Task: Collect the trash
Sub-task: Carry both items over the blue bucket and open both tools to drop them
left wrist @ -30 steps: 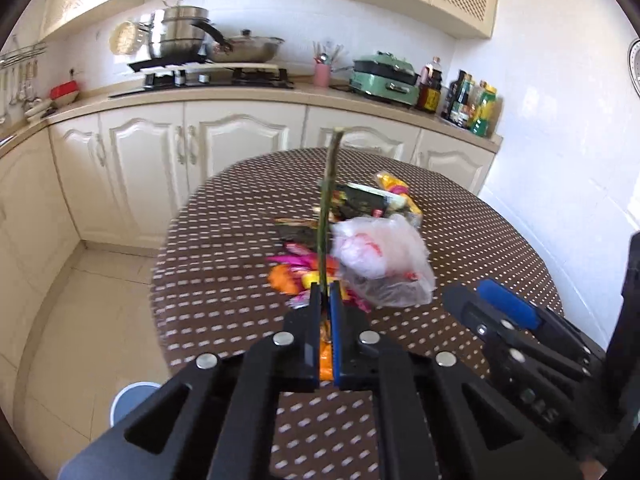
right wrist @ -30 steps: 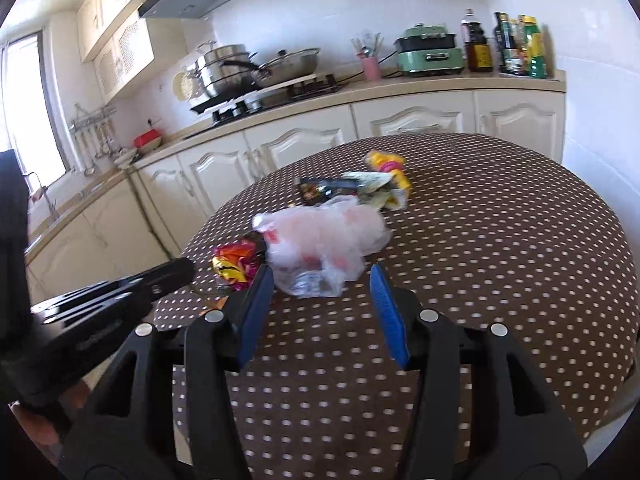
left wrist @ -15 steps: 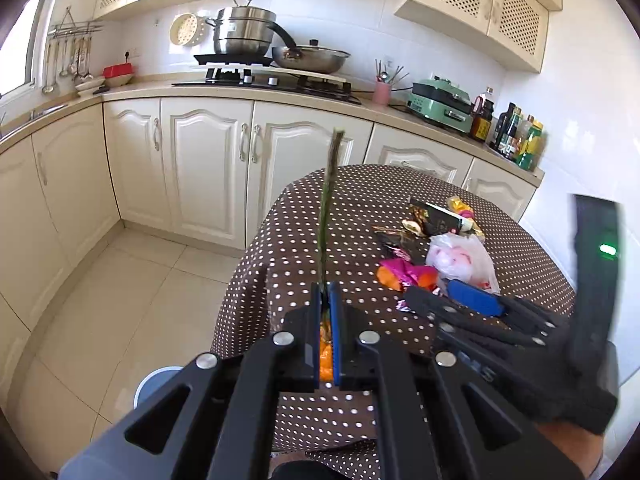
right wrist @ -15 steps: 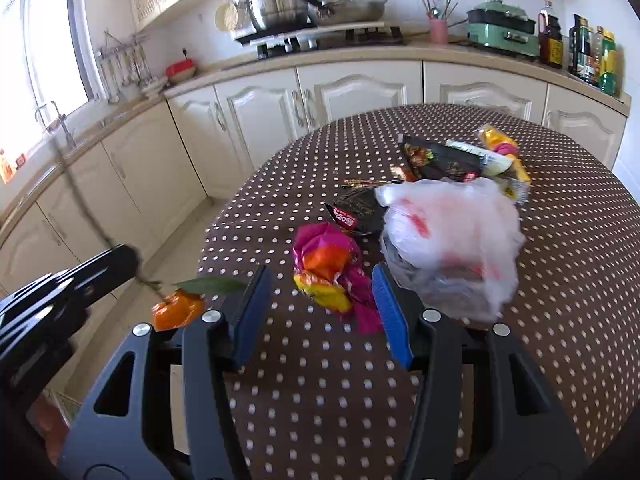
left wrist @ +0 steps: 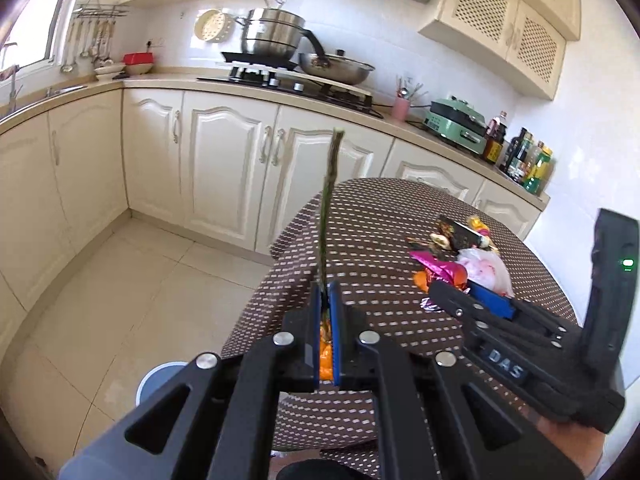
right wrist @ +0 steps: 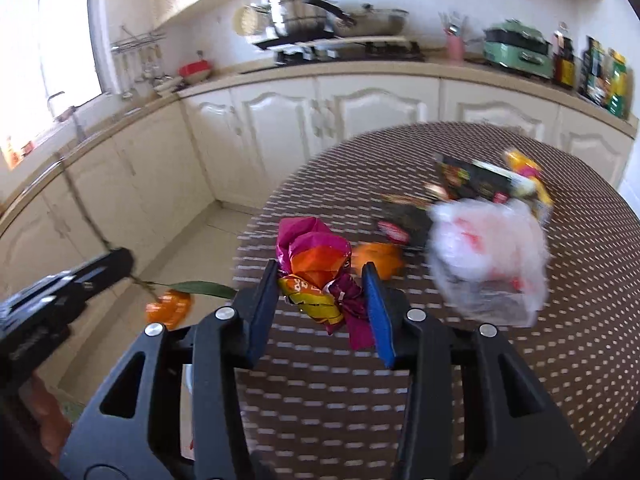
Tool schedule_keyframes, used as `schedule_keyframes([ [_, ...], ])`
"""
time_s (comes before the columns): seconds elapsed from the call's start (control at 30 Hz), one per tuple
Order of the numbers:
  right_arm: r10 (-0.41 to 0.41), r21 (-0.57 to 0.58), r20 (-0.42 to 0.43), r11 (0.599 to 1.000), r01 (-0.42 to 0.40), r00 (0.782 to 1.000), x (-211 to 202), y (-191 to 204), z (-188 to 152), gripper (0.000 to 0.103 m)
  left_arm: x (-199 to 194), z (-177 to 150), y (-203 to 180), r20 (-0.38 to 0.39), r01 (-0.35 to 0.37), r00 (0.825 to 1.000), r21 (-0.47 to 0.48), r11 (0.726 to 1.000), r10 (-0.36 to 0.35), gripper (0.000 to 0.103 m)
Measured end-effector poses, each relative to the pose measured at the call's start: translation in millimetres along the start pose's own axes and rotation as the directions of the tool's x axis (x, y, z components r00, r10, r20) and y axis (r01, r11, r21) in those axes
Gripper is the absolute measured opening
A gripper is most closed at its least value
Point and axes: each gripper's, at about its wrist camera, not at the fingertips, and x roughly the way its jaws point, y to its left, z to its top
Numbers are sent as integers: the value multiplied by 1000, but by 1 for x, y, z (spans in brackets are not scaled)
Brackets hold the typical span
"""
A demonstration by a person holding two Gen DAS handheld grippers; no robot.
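The left wrist view is showing the left gripper pressed together on a thin green stem that is sticking up and away from the fingers, with a bit of orange peel showing in the slit between the blue pads. Only the right wrist view is giving the side look: there the left gripper is coming in from the left edge, off the table, and the stem is carrying a green leaf and an orange scrap hanging over the floor.

The right gripper is standing spread, its blue pads sitting either side of a crumpled pink and orange wrapper on the near-left part of the round dotted table; whether the pads are touching the wrapper I cannot tell, since the frame is blurred. In the left wrist view the right gripper is lying across the lower right, covering part of that wrapper.

Just beyond the wrapper an orange piece is lying, and to the right of it a white plastic bag is sitting, partly hiding dark snack packets and a yellow packet farther back. A blue-rimmed bin is showing on the floor tiles, low and left in the left wrist view, half covered by the gripper body. Cream cabinets are running along the far side, with pots on the stove and a green cooker farther right.
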Motion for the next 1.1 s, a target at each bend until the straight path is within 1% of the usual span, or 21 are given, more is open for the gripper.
schedule_keyframes([
  [0.1,72,-40,-3,997,-73,997,5,33,0,41,-7,-4,24,4,-30,1000,-26,999,30,4],
  [0.23,147,-81,-50,985,-150,988,27,75,-7,41,-10,-13,64,-16,-89,996,-72,993,88,4],
  [0.3,189,-89,-97,976,-198,977,47,97,-16,41,-6,-22,90,-46,-134,990,-102,986,130,4],
  [0.47,244,-108,-199,957,-269,949,91,140,-41,41,13,-50,152,-142,-217,971,-171,961,194,4],
  [0.53,250,-117,-244,951,-285,937,113,157,-54,41,28,-63,176,-193,-247,959,-197,949,209,4],
  [0.67,253,-113,-327,946,-304,911,158,179,-78,41,58,-87,212,-273,-281,938,-231,931,215,4],
  [0.73,236,-117,-361,948,-295,902,177,184,-89,41,73,-98,228,-305,-288,929,-250,924,207,4],
  [0.8,224,-111,-387,952,-286,894,194,187,-98,41,90,-111,243,-338,-280,924,-275,920,180,4],
  [0.87,209,-104,-417,956,-275,884,212,188,-106,41,106,-120,251,-373,-278,914,-283,918,161,5],
  [0.93,194,-98,-439,960,-261,877,226,188,-113,41,115,-125,256,-388,-271,910,-297,916,144,6],
  [1.0,187,-91,-454,963,-255,871,234,186,-118,41,121,-131,263,-402,-271,906,-313,911,131,14],
  [1.03,185,-89,-460,963,-253,869,238,187,-119,41,123,-131,264,-404,-277,904,-313,908,137,24],
  [1.07,182,-88,-465,964,-250,866,241,188,-121,41,123,-132,265,-403,-291,902,-308,906,153,29],
  [1.1,181,-85,-468,965,-247,865,244,189,-122,41,123,-133,266,-404,-300,900,-303,904,163,31],
])
